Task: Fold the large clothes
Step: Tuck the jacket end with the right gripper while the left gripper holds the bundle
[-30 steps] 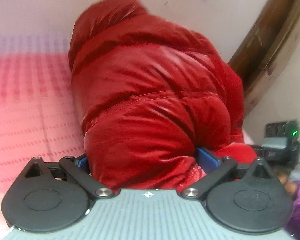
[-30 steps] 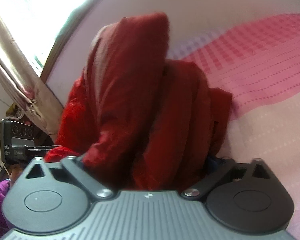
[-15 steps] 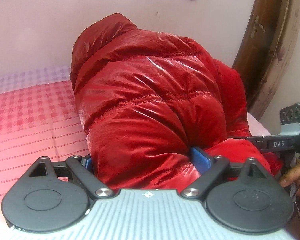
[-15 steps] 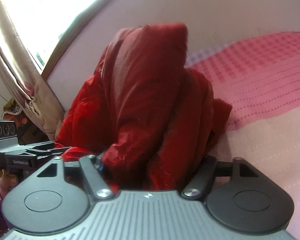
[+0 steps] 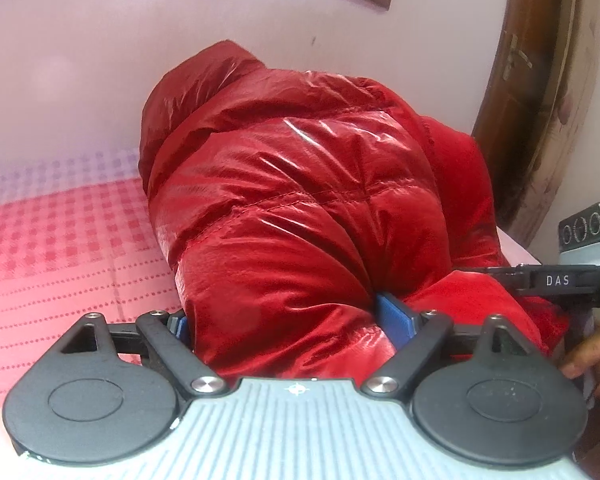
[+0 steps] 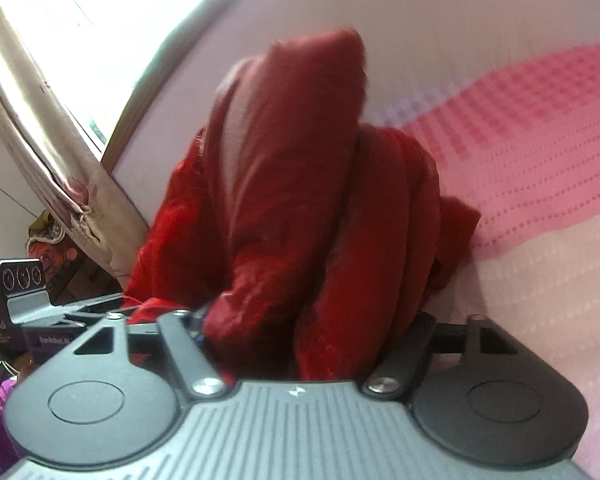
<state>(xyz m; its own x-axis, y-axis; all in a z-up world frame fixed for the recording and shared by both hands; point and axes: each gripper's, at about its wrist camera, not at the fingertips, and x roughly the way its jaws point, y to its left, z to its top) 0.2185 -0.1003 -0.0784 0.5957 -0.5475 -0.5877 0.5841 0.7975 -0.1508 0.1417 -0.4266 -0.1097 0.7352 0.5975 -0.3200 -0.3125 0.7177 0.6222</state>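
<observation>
A shiny red puffer jacket (image 5: 300, 208) is bunched up on the pink checked bedsheet (image 5: 60, 248). My left gripper (image 5: 292, 320) is shut on a thick padded bundle of the jacket, which fills the gap between its blue-padded fingers (image 5: 394, 320). In the right wrist view the jacket (image 6: 308, 200) stands up in folds, and my right gripper (image 6: 304, 332) is shut on its near folds. The right gripper (image 5: 556, 280) also shows at the right edge of the left wrist view, at the jacket's far side. The fingertips of both are hidden by fabric.
The bed meets a pale wall (image 5: 100, 80) behind the jacket. A brown door (image 5: 540, 100) stands to the right in the left wrist view. A curtain (image 6: 60, 160) and bright window are at the left in the right wrist view. The pink sheet (image 6: 540, 160) stretches to the right.
Both grippers keep their hold on the jacket. The right gripper has drawn closer to the jacket. The two grippers have come nearer each other, and the jacket bundle has shifted slightly.
</observation>
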